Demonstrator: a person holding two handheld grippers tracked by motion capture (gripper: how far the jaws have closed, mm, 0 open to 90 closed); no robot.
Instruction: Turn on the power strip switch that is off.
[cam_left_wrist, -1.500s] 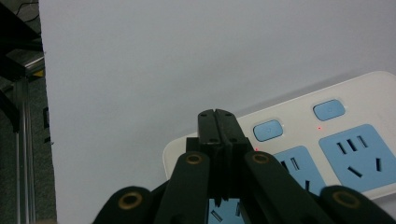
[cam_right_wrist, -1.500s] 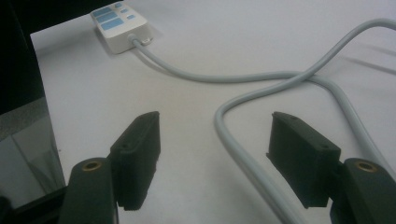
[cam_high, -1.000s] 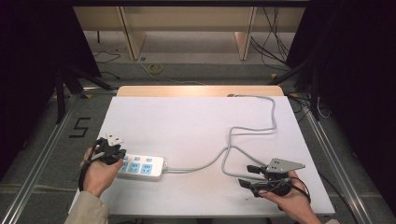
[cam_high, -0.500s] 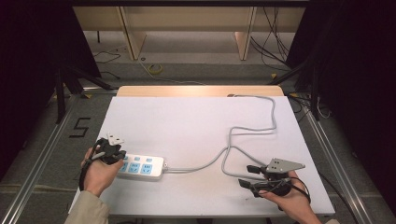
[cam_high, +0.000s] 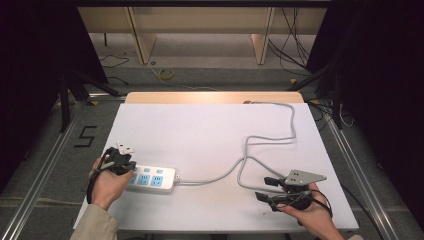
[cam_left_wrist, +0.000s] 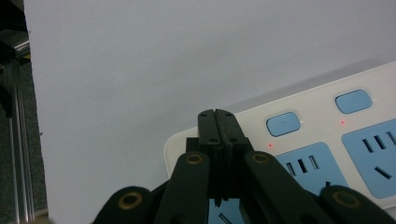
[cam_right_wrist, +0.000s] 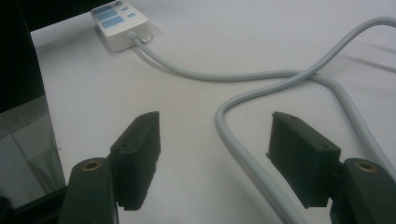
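On the left edge of the white surface (cam_high: 210, 135): my left gripper (cam_high: 119, 161) sits over the near end of the white plastic power strip with blue sockets (cam_high: 150, 178).
Left jaws: clenched together with nothing between them, tips on the strip's corner beside the first blue switch button (cam_left_wrist: 283, 124); I judge a closed tip is meant to press that button or pin the strip down.
Power strip: lying flat near the front left, sockets up, small red lights beside the buttons.
Grey round cable (cam_high: 250, 150): runs from the strip's right end, loops mid-surface, then off the far edge.
Right gripper (cam_high: 272, 190): low at the front right, pointing left.
Right jaws: released wide, straddling the cable loop (cam_right_wrist: 243, 154) without touching it, probably lined up to grasp it.
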